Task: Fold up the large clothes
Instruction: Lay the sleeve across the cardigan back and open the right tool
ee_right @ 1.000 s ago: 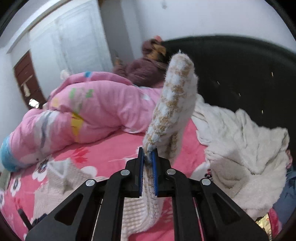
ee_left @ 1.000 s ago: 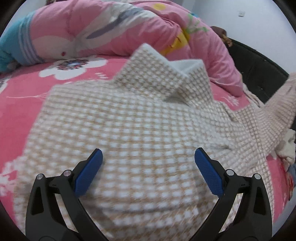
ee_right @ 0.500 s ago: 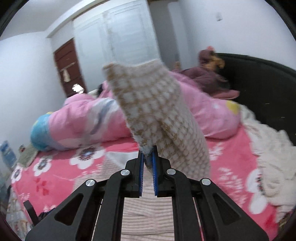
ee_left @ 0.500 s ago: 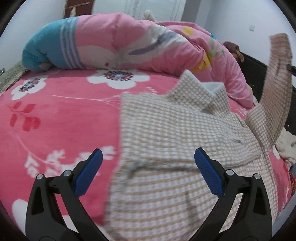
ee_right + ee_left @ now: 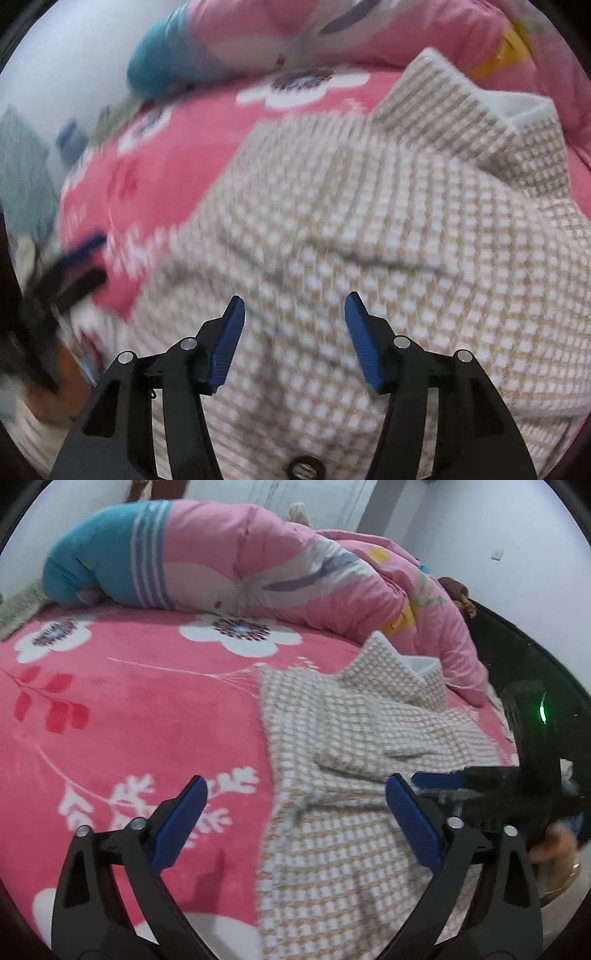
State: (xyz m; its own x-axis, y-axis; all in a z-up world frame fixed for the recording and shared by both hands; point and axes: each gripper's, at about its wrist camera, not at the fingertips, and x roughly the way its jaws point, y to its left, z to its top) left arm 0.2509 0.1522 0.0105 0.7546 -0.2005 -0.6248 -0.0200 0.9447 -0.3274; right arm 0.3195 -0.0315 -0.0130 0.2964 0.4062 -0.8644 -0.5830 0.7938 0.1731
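Hovering over a checked jacket (image 5: 332, 738) spread on a pink floral bedspread (image 5: 129, 701).
Left gripper (image 5: 295, 819) narrowing slightly, gripping nothing; right gripper (image 5: 294, 339) parting, 2 pads clear of fabric.

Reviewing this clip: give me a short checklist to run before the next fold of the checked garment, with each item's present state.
1. Right tool clear of fabric: ok. Its jaws are opening, with nothing between the pads; the checked garment lies below.
2. Left tool free: ok. Wide apart, holding nothing, though its jaws are closing slightly.
3. Sleeve laid across the garment's body: ok. A folded layer lies over the front.
4. Fabric smooth: not ok. Ridges and wrinkles cross the middle.
5. Collar flat: not ok. It stands up, towards the pink quilt.
6. Hem aligned: cannot tell. It is out of both views.
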